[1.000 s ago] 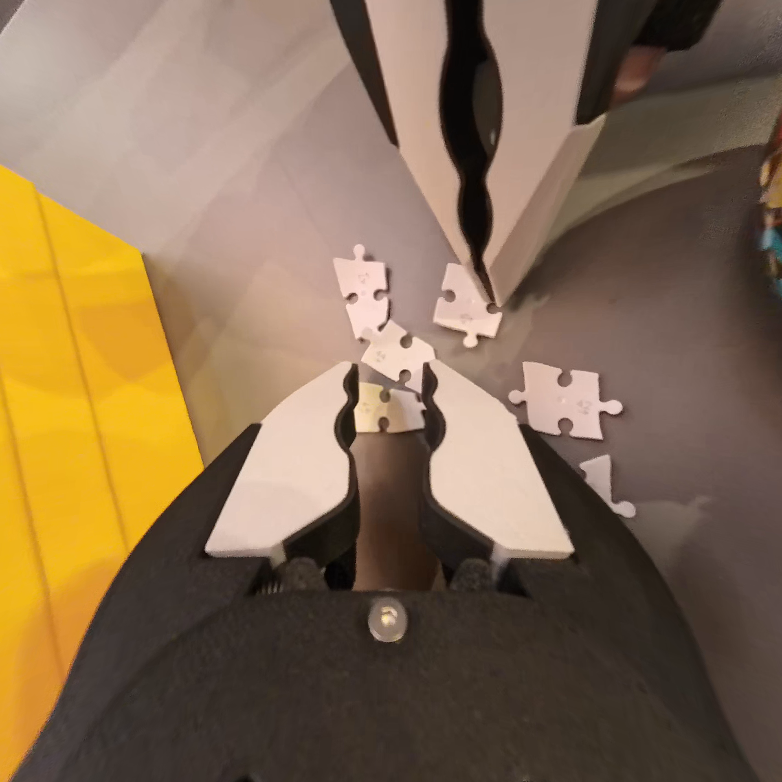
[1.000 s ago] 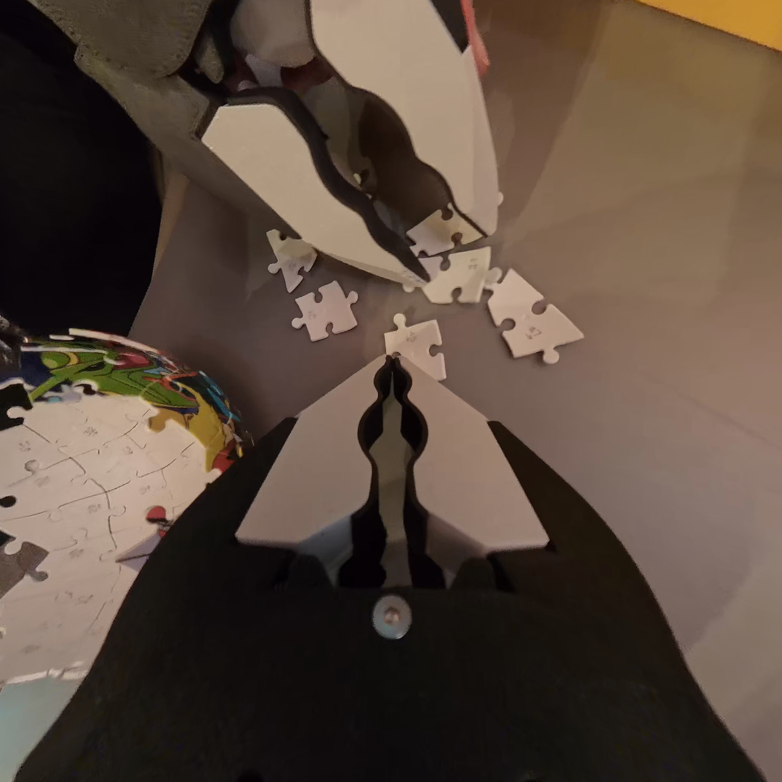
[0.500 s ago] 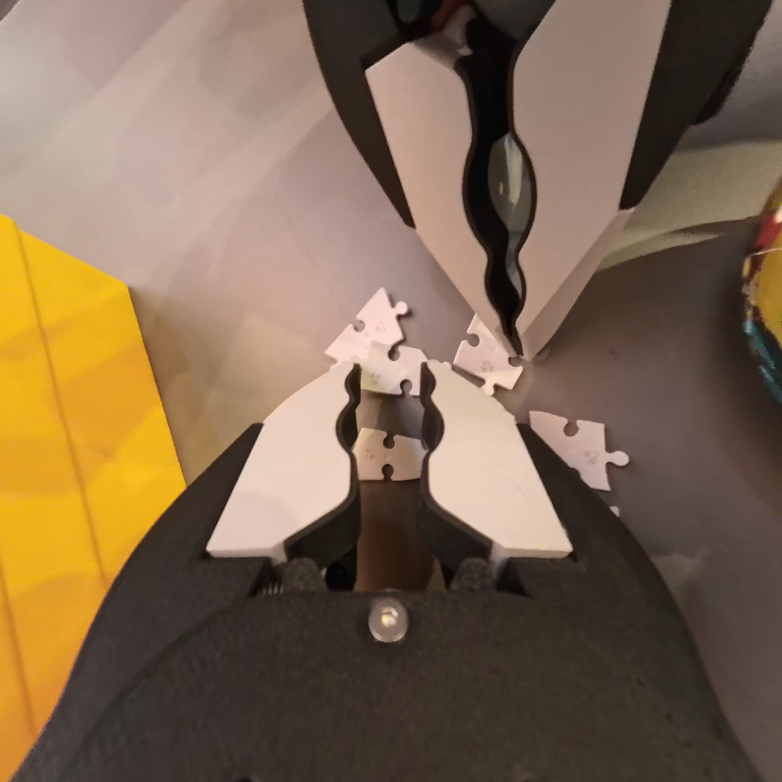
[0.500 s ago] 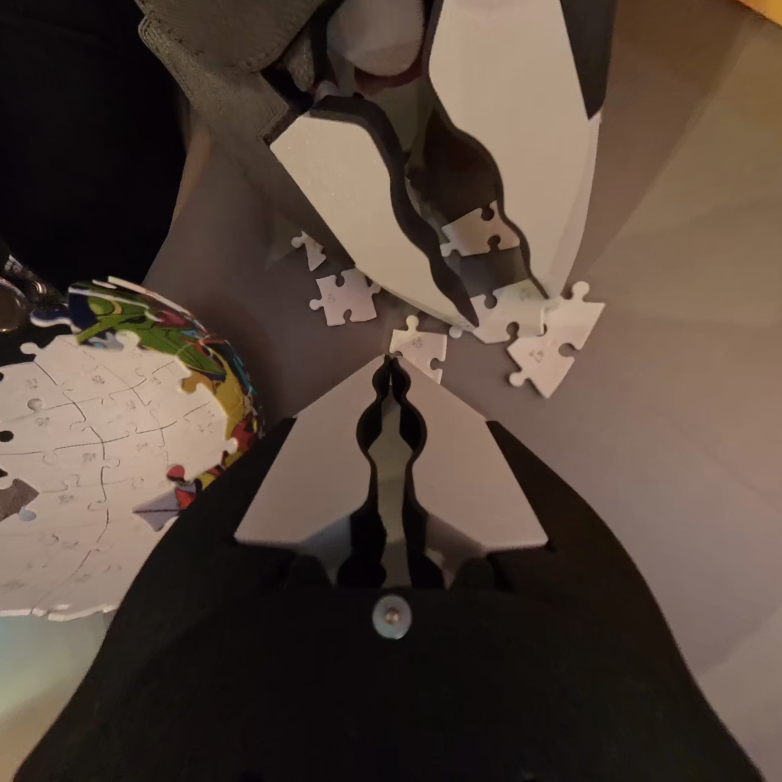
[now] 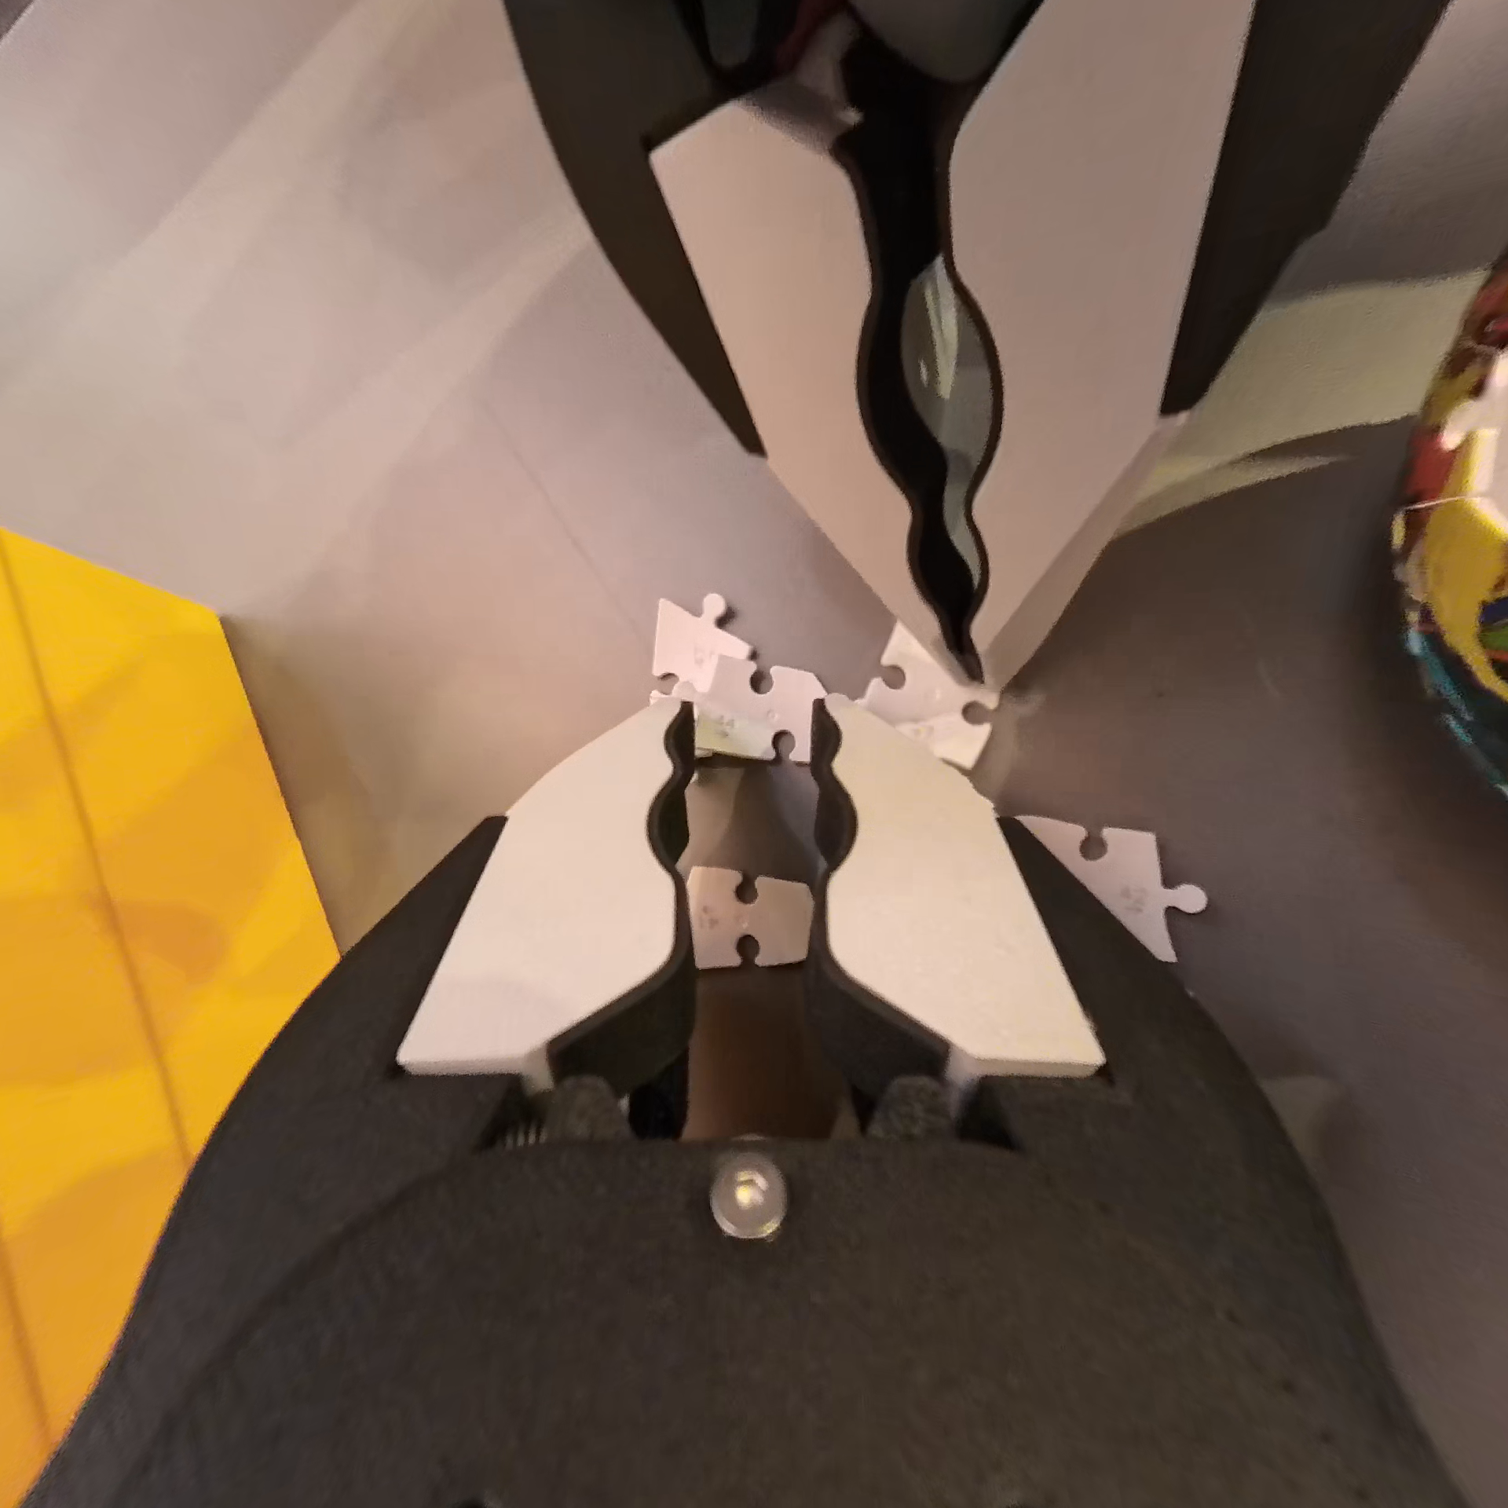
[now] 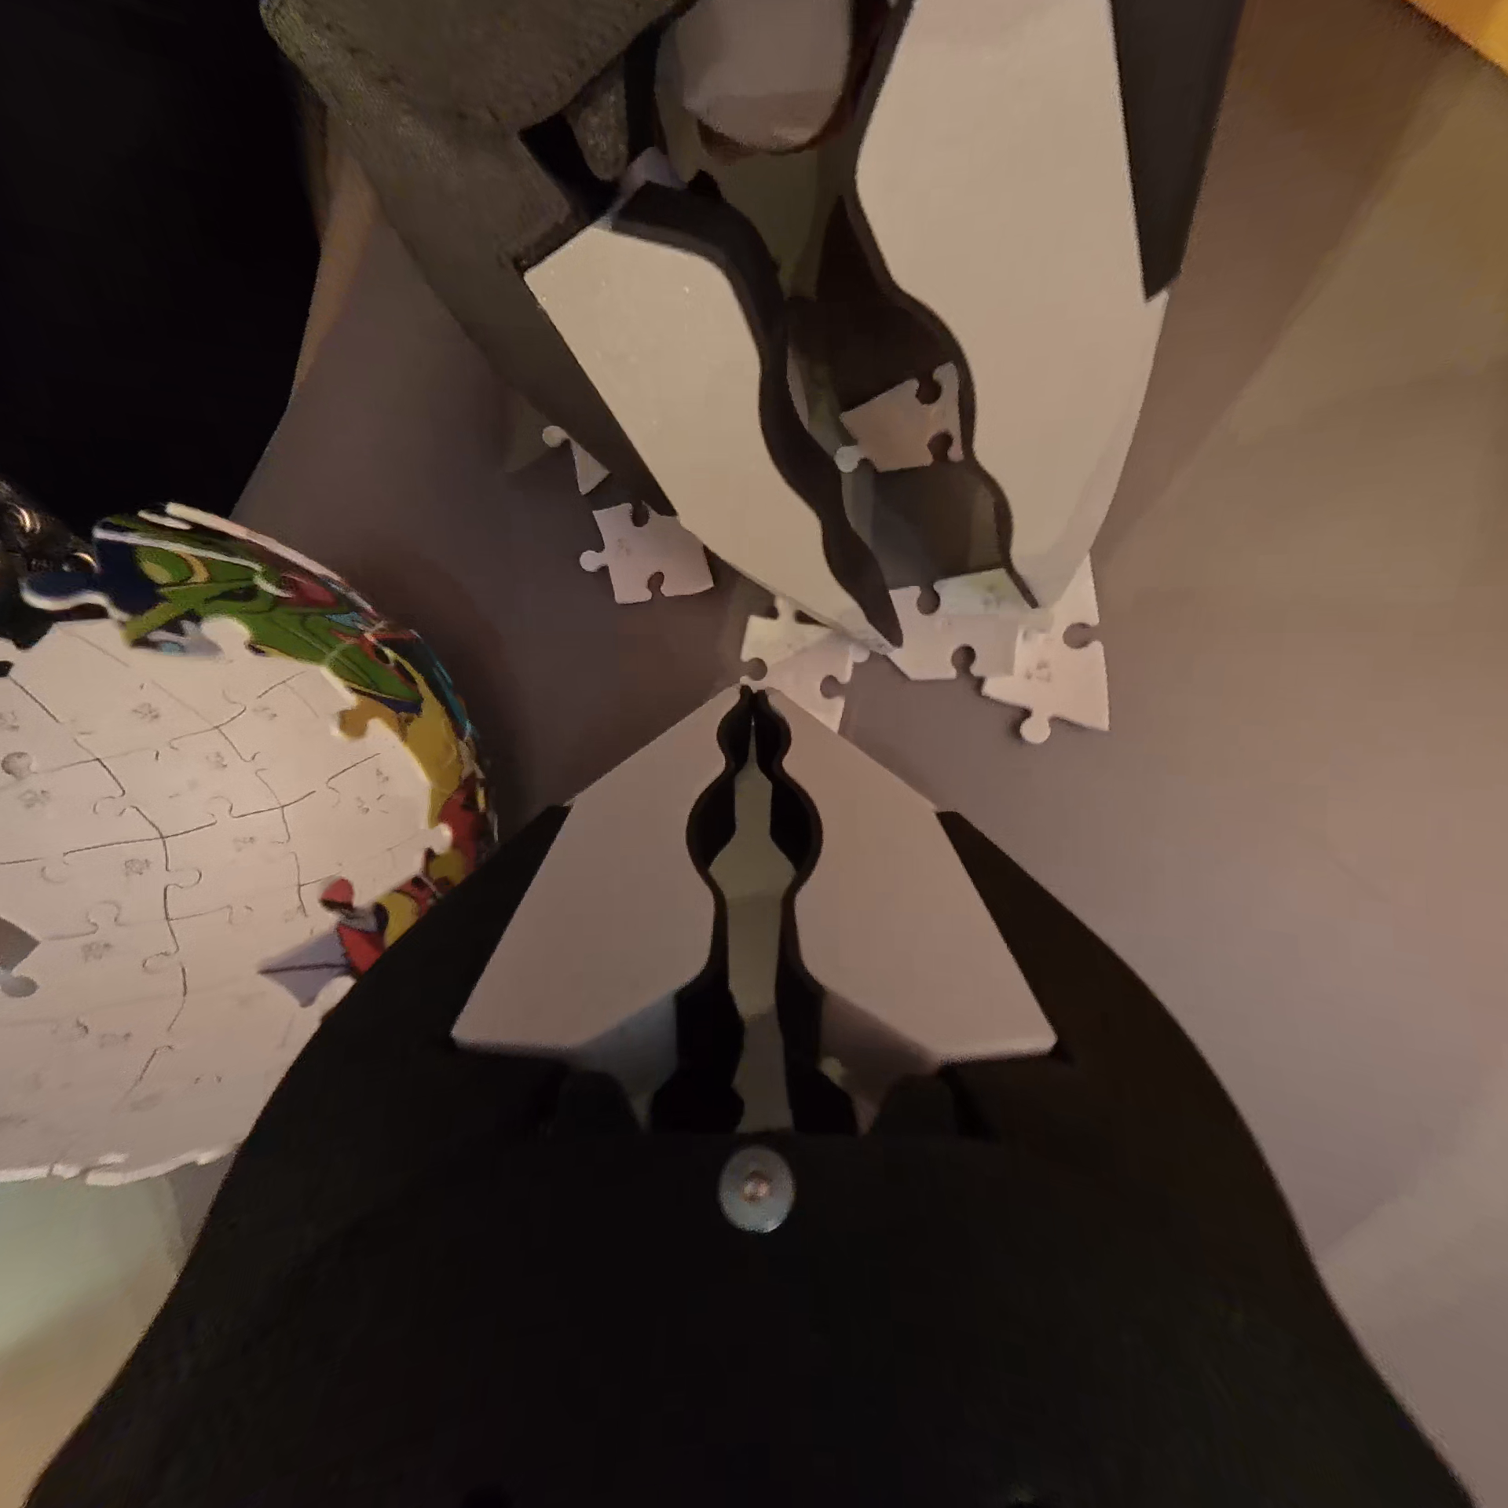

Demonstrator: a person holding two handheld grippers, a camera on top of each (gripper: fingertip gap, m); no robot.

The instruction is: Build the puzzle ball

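Note:
Several white puzzle pieces lie face down on the grey table. My left gripper (image 5: 751,708) is open and low over them. One piece (image 5: 751,918) lies deep between its fingers, also seen in the right wrist view (image 6: 898,424). Another piece (image 5: 763,714) sits at its fingertips. My right gripper (image 6: 751,694) is shut and empty. Its tip (image 5: 969,665) rests against a piece (image 5: 930,714) that faces the left gripper. The half-built puzzle ball (image 6: 204,816) stands to the left of the right gripper, white inside and colourful outside; it also shows in the left wrist view (image 5: 1469,571).
A yellow board (image 5: 122,816) lies to the left of my left gripper. Loose pieces lie beside the grippers, one in the left wrist view (image 5: 1118,885) and two in the right wrist view (image 6: 653,555) (image 6: 1057,665). A gloved hand (image 6: 457,106) holds the left gripper. The grippers' ends are close to 5 centimeters from one another. It is some 15 centimeters from my right tips to the half-built puzzle ball (image 6: 204,816).
My left gripper has slid forward, so the piece between its fingers now sits deeper. The pieces ahead have bunched together. My right gripper has come closer, still shut.

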